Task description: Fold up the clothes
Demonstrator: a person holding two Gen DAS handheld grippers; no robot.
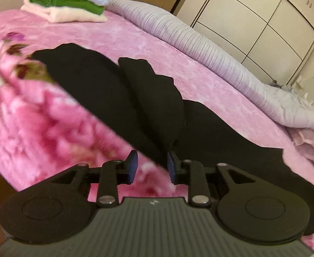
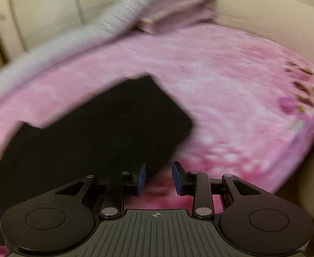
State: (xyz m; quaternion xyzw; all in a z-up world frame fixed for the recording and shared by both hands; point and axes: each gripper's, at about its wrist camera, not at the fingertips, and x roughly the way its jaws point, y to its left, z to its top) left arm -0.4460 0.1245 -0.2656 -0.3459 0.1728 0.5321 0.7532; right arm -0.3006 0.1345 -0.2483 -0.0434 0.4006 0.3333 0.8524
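Note:
A black garment [image 1: 135,98] lies spread on the pink floral blanket [image 1: 49,124], with a loose fold bunched up near its middle. My left gripper [image 1: 152,167] hovers open over the garment's near edge, nothing between its blue pads. In the right wrist view the same black garment [image 2: 92,128] shows flat, with a squared corner pointing toward the bed's middle. My right gripper [image 2: 158,178] is open at that garment's lower right edge, its pads apart and empty.
A stack of folded clothes [image 1: 69,2], cream, green, pale blue and grey, sits at the bed's far corner. A lilac ribbed duvet [image 1: 199,45] runs along the far side. Cream wardrobe doors [image 1: 264,21] stand behind. A folded pinkish cloth [image 2: 178,12] lies at the far end.

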